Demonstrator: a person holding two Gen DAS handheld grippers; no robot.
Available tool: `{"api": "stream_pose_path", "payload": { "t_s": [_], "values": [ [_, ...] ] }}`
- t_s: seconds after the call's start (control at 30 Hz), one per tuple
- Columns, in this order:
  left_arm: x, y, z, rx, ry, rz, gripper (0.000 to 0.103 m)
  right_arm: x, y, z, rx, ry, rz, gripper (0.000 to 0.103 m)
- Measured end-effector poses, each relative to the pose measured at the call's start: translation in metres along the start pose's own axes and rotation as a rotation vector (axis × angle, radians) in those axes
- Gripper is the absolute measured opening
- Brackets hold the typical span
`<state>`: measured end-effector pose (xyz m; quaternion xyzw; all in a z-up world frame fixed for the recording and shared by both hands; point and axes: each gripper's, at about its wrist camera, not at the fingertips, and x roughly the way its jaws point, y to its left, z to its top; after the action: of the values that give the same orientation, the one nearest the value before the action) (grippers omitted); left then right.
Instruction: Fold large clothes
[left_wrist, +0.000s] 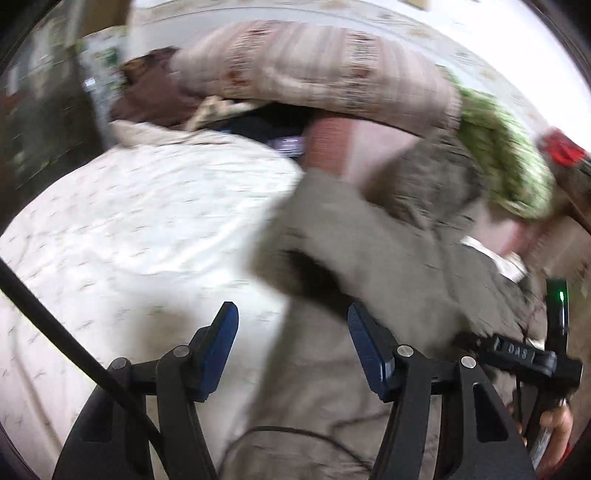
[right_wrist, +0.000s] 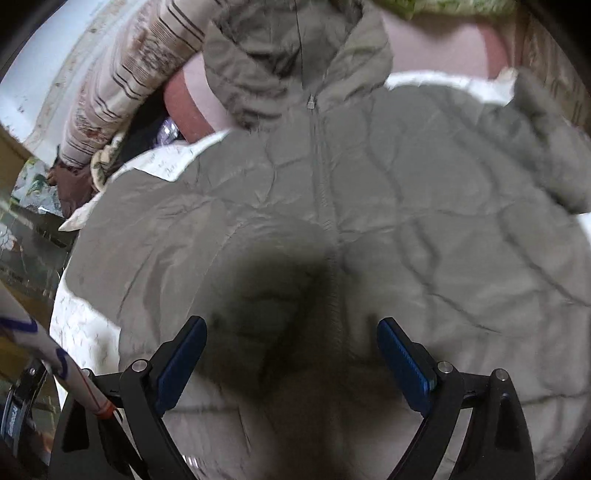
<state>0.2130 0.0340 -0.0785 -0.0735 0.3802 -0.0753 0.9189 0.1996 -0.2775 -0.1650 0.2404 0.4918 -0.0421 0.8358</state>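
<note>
Coat: the grey puffy coat (right_wrist: 369, 206) lies zipped and flat on the white bed cover (left_wrist: 129, 221), under both tools
Left gripper (left_wrist: 291, 332): jaws apart, holding nothing
Right gripper (right_wrist: 291, 343): jaws wide, holding nothing
Risk: puffy cloth may slip from a small pinch

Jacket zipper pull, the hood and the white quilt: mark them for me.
zipper pull (right_wrist: 311, 100), right wrist view, on the metal tab at the collar.
hood (right_wrist: 266, 44), right wrist view, on its quilted grey fabric.
white quilt (left_wrist: 140, 221), left wrist view, on a bare patch left of the jacket.
</note>
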Motion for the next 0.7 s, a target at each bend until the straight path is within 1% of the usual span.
{"api": "stream_pose_path", "payload": {
  "t_s": [0.03,0.07,0.13,0.17,0.2,0.23,0.27,0.33,0.47,0.53,0.63,0.7],
  "values": [
    [0.003,0.010,0.003,-0.031,0.007,0.024,0.061,0.008,0.002,0.002,0.008,0.014,-0.003,0.094],
    [0.004,0.017,0.005,-0.057,0.013,0.035,0.061,0.016,0.006,0.003,0.017,0.026,-0.011,0.090],
    [0.006,0.032,0.007,-0.120,0.032,0.036,0.061,0.018,0.011,0.008,0.024,0.045,0.019,0.048],
    [0.008,0.038,0.007,-0.152,0.044,0.024,0.061,0.016,0.012,0.011,0.020,0.051,0.008,0.043],
    [0.009,0.043,0.006,-0.178,0.055,0.010,0.061,0.010,0.011,0.017,0.013,0.044,0.014,0.026],
    [0.011,0.046,0.005,-0.198,0.065,-0.001,0.061,0.002,0.006,0.023,0.009,0.028,0.033,0.017],
    [0.013,0.046,0.003,-0.207,0.074,-0.005,0.061,-0.005,0.001,0.029,0.011,0.016,0.028,0.016],
    [0.017,0.041,0.003,-0.196,0.085,0.005,0.061,-0.024,-0.014,0.043,0.006,-0.046,-0.068,0.015],
    [0.022,0.023,-0.001,-0.126,0.089,0.043,0.061,-0.050,-0.061,0.073,0.021,-0.138,-0.327,0.015],
    [0.028,0.015,-0.005,-0.092,0.110,0.061,0.061,-0.048,-0.085,0.083,0.040,-0.139,-0.418,0.015],
    [0.042,0.003,-0.012,-0.050,0.159,0.079,0.061,-0.032,-0.118,0.092,0.091,-0.088,-0.443,0.015],
    [0.051,-0.005,-0.016,-0.019,0.186,0.088,0.061,-0.015,-0.125,0.094,0.090,-0.066,-0.460,0.017]
  ]
}}
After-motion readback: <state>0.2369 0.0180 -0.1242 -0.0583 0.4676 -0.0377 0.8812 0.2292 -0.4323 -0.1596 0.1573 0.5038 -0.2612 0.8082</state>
